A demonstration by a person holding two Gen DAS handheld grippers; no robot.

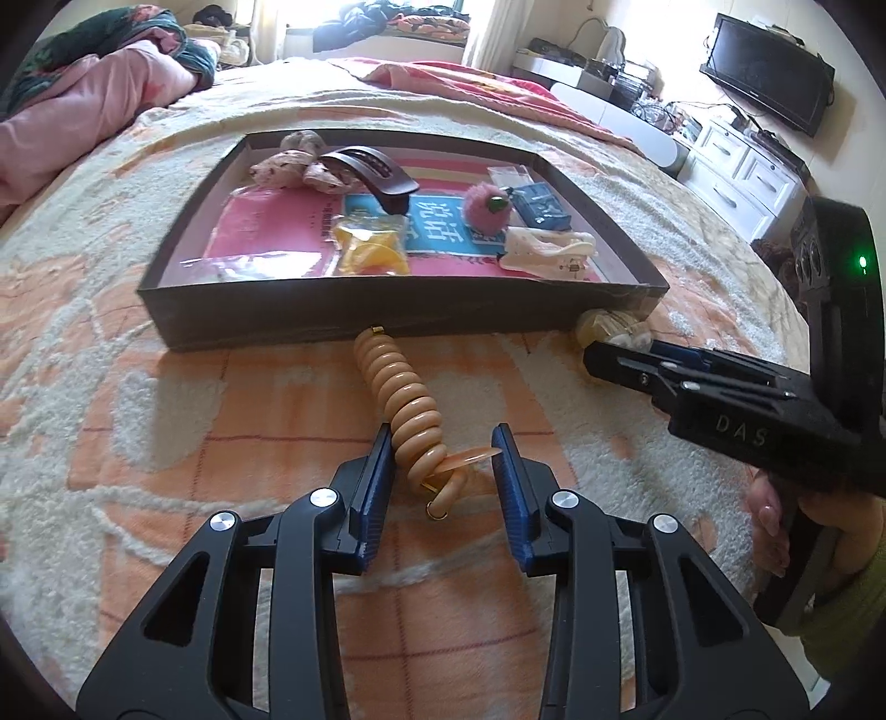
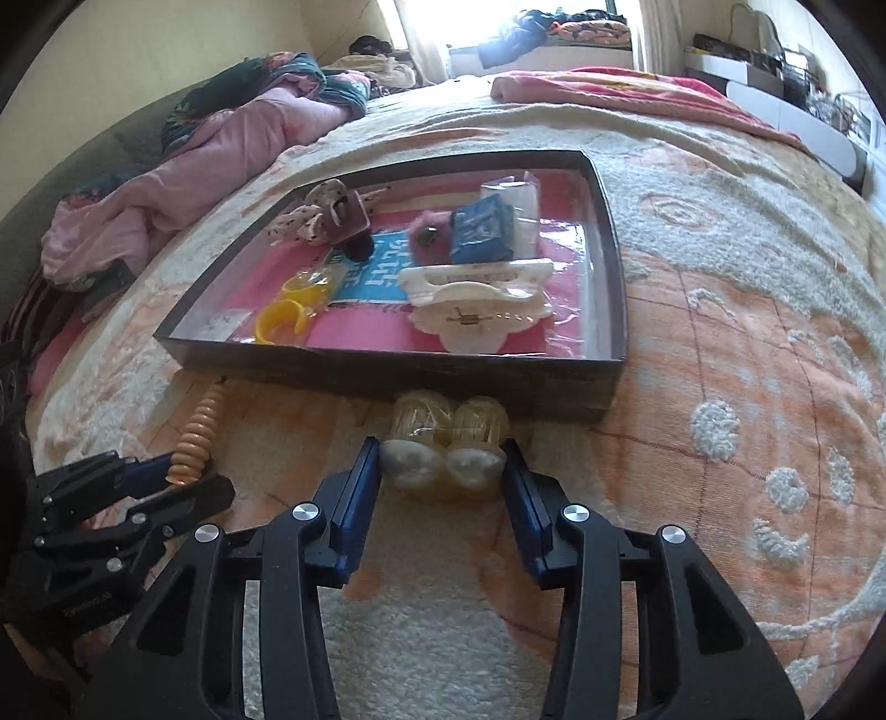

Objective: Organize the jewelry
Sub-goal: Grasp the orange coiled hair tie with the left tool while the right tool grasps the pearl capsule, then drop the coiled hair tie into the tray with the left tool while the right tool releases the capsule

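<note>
Daylight is pouring in from the far window (image 1: 326, 16), blowing out there; bedspread (image 2: 720, 343) is showing evenly lit, sharp; fisheye is bending edges, dark vignette corners.

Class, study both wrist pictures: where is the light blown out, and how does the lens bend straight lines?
Left wrist view: the window at the top is washed out white, and the dark box has its straight edges bowed. Right wrist view: the window glares the same way, the blanket curves like a dome, and black vignette fills the corners.
</note>
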